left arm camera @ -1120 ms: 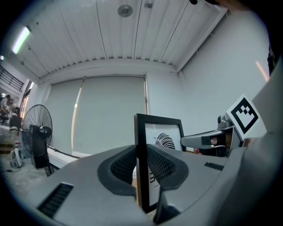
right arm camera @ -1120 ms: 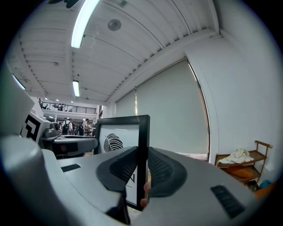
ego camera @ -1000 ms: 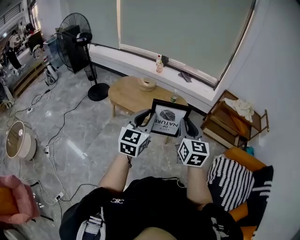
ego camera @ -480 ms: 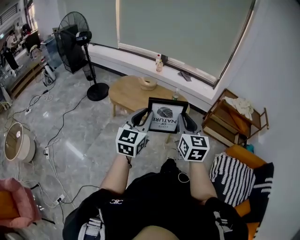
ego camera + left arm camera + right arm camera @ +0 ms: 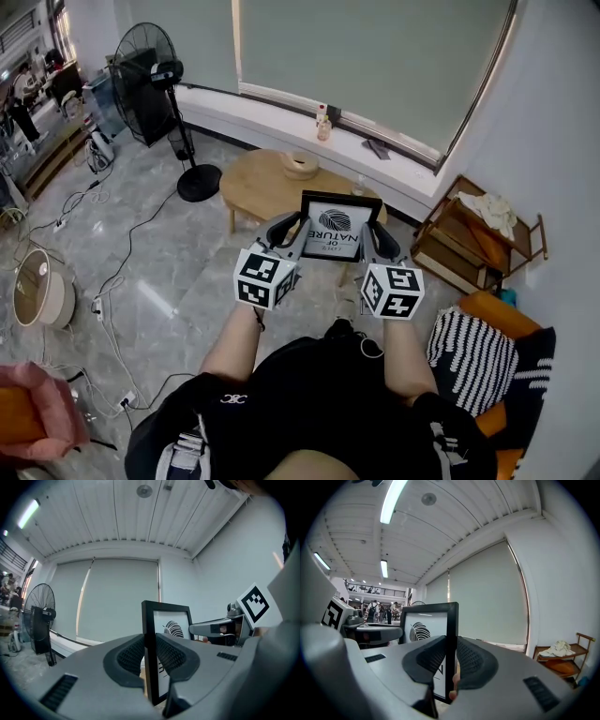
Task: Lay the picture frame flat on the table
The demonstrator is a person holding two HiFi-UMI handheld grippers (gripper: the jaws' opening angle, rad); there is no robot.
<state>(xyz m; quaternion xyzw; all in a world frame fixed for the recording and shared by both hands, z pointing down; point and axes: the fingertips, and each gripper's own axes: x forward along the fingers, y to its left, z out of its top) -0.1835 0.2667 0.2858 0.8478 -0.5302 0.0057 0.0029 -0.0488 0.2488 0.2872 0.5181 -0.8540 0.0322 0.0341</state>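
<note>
A black picture frame (image 5: 339, 225) with a white leaf print hangs in the air in front of me, above the near end of the oval wooden table (image 5: 253, 184). My left gripper (image 5: 286, 236) is shut on the frame's left edge (image 5: 149, 641). The right gripper (image 5: 373, 238) is shut on the frame's right edge (image 5: 451, 639). The frame stands roughly upright between them, its print facing me. In the left gripper view the right gripper (image 5: 220, 627) shows beyond the frame.
A small wooden bowl (image 5: 300, 165) sits on the table's far side. A standing fan (image 5: 150, 67) is at the left. A wooden rack (image 5: 473, 239) stands at the right, near a striped cushion (image 5: 469, 356). Cables run over the marble floor (image 5: 131, 262).
Both grippers have carried the frame a little up and to the right. Neither grip has changed.
</note>
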